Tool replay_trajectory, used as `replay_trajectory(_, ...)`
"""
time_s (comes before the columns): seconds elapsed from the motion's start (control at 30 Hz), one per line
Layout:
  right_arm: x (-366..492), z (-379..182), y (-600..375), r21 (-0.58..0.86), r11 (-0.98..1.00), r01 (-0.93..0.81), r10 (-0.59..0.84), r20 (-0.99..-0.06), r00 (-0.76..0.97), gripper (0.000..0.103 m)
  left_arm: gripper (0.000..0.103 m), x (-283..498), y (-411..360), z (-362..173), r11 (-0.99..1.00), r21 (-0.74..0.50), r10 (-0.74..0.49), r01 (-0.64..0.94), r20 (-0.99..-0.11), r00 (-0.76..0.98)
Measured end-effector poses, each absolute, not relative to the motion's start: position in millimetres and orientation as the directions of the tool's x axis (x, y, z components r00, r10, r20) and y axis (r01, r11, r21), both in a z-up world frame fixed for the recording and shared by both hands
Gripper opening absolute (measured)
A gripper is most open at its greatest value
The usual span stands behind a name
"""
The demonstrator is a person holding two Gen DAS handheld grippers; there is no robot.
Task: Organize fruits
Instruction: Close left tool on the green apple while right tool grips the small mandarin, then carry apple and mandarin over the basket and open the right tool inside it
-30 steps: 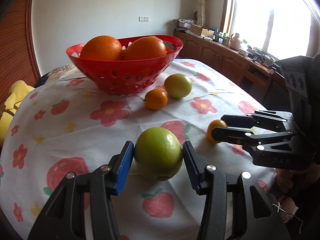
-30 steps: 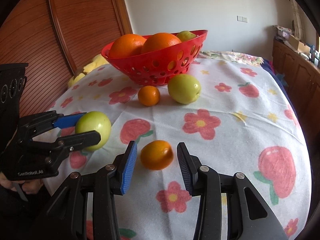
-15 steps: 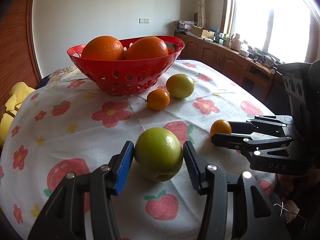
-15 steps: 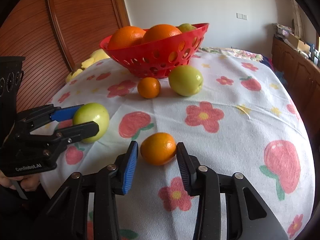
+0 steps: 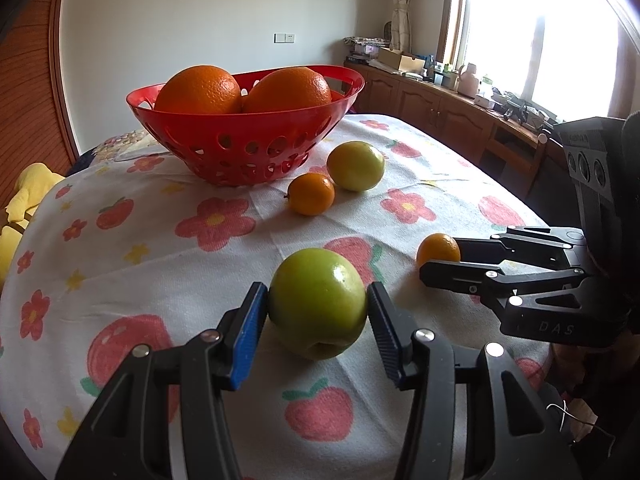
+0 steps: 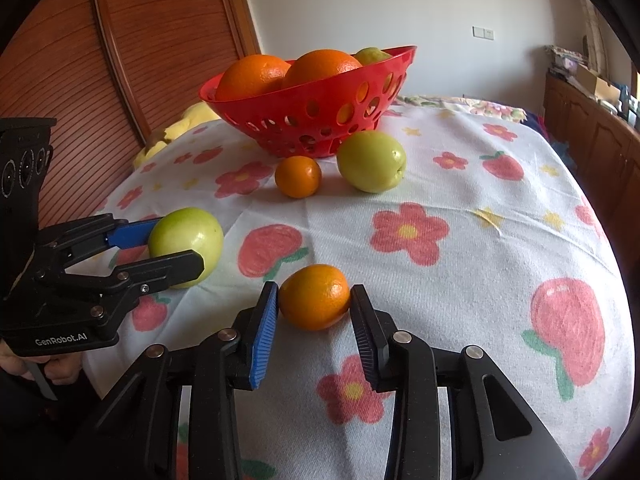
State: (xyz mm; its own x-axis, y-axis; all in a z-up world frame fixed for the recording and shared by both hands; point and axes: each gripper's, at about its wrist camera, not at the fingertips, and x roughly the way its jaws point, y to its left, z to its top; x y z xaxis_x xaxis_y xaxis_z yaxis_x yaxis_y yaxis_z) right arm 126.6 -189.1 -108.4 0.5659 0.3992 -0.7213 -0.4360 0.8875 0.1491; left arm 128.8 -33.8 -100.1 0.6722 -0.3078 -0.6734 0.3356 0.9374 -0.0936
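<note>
Green apple (image 5: 318,302) between left gripper (image 5: 316,320) pads (one blue, one black). Orange tangerine (image 6: 314,296) ahead of right gripper (image 6: 314,330). Beyond both: red basket (image 5: 256,148), white floral tablecloth (image 5: 168,264).

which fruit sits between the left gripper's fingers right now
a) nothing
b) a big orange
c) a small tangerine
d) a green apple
d: in the left wrist view the left gripper has its fingers on either side of the green apple, pads touching it, on the flowered tablecloth; the right wrist view shows the same.

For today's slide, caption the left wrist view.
Left hand-held gripper closes on a green apple before the red fruit basket.
</note>
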Motion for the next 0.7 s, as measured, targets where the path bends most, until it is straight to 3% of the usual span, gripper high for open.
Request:
replay_trajectory(0.27,125,-107,-187,0.133,0.889,-0.438,0.392,-0.716,0.578,0.036,0.05,129,-32,-98,0.936,-0.102,-0.311,0.336,-0.683,0.66)
replay_trajectory(0.7,128,-99,-193,0.14,0.888,-0.438,0.397,-0.712,0.579,0.036,0.05,143,-8,-54,0.949,-0.095,-0.295,0.302,-0.611,0.734)
